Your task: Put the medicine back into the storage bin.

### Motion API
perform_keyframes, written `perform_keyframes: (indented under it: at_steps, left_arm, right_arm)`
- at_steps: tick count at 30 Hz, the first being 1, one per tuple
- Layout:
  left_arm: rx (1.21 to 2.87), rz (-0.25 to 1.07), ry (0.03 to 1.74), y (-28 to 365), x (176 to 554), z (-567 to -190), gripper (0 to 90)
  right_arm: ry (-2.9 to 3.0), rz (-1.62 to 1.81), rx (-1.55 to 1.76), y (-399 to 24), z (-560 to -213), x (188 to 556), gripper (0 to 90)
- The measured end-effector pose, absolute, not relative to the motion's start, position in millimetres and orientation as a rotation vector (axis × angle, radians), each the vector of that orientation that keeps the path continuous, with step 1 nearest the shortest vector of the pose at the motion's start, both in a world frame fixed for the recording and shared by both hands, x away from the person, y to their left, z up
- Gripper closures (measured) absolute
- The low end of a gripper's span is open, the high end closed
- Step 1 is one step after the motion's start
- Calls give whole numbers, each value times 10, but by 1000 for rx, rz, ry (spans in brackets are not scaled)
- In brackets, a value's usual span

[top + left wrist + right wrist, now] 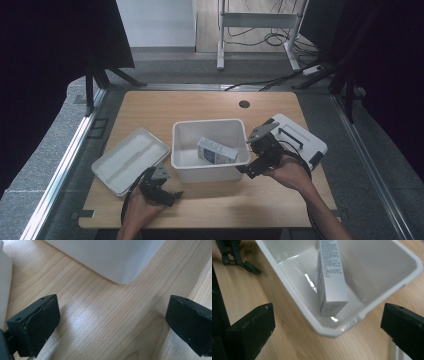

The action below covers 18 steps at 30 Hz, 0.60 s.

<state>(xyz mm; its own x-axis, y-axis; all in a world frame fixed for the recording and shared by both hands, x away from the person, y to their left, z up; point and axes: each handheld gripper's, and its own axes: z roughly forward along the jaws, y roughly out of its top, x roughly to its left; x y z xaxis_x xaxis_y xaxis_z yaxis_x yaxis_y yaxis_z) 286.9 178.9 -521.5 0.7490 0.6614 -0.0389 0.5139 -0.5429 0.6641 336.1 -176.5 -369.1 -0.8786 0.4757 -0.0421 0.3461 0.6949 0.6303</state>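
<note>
A white plastic bin (182,150) stands mid-table with a silver-blue carton (216,151) lying tilted inside it. In the right gripper view the carton (332,277) leans against the bin's wall (387,290). My right gripper (251,153) is open at the bin's front right corner, its jaws (327,327) spread wide and holding nothing. Over bare wood in front of the bin's left corner (112,260), my left gripper (170,196) is open and empty (112,325). The left gripper (234,257) also appears far off in the right gripper view.
A white lid (131,159) lies flat left of the bin; its edge (3,285) is beside my left jaw. A white case with a dark handle (300,140) sits behind the right hand. The table (200,105) has a cable hole (244,104) at the back.
</note>
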Motion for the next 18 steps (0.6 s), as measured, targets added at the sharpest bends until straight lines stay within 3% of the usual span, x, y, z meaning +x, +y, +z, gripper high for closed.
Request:
perform_keyframes:
  at_steps: [18]
  left_arm:
    - [2270,285,879,1789,2868,-5215,0]
  right_arm:
    - [2572,1023,813,-2166,-4408,3164,0]
